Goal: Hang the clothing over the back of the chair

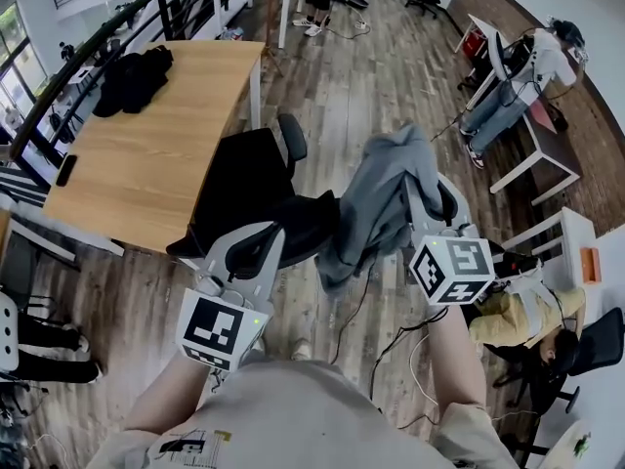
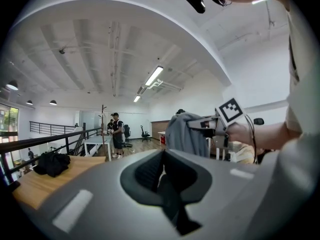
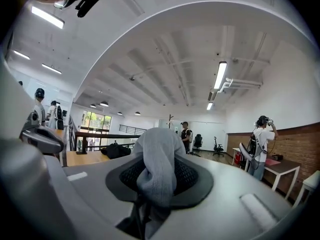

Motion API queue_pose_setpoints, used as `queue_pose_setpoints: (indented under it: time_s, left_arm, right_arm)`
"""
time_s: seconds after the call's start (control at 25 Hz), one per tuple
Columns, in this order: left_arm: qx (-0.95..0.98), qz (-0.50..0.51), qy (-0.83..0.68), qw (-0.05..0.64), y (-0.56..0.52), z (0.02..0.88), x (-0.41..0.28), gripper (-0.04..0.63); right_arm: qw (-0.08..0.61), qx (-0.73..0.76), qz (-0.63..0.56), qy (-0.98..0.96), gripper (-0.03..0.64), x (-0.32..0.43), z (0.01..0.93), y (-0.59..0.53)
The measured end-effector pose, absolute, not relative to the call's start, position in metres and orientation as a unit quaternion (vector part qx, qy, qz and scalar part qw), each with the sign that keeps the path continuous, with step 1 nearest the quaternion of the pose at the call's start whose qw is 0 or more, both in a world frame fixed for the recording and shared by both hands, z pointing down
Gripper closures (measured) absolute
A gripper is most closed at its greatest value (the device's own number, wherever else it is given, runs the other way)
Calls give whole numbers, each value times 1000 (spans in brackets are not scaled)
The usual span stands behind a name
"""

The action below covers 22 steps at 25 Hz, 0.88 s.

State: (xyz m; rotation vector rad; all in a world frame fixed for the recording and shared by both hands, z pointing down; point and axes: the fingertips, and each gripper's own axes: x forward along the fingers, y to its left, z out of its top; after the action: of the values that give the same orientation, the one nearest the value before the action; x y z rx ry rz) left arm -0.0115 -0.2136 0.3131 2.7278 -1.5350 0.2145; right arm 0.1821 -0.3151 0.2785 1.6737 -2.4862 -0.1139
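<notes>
A grey garment (image 1: 386,198) hangs bunched from my right gripper (image 1: 414,195), which is shut on a fold of it; the cloth (image 3: 157,154) bulges up between the pads in the right gripper view. The garment's lower end dangles beside the black office chair (image 1: 249,179), just right of its back. My left gripper (image 1: 262,245) is over the near edge of the chair back. Its jaws (image 2: 162,184) stand close together with something dark in the narrow gap; I cannot make out what. The left gripper view shows the grey garment (image 2: 185,131) held up ahead.
A wooden table (image 1: 146,154) stands left of the chair with a black bundle of clothing (image 1: 132,76) and a phone (image 1: 66,169). A dark railing (image 1: 88,62) runs behind it. White desks (image 1: 557,154), people (image 1: 518,316) and floor cables (image 1: 391,340) are to the right.
</notes>
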Motion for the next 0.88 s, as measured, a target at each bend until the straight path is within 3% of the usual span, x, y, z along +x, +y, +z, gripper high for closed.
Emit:
queue_pose_setpoints:
  time_s: [0.6, 0.88]
  left_arm:
    - [852, 77, -512, -78, -335, 286, -42, 592]
    - [851, 56, -520, -46, -381, 287, -56, 592]
  right_arm:
    - [20, 562, -33, -827, 508, 142, 244, -425]
    - [-3, 570, -58, -820, 523, 139, 212, -475]
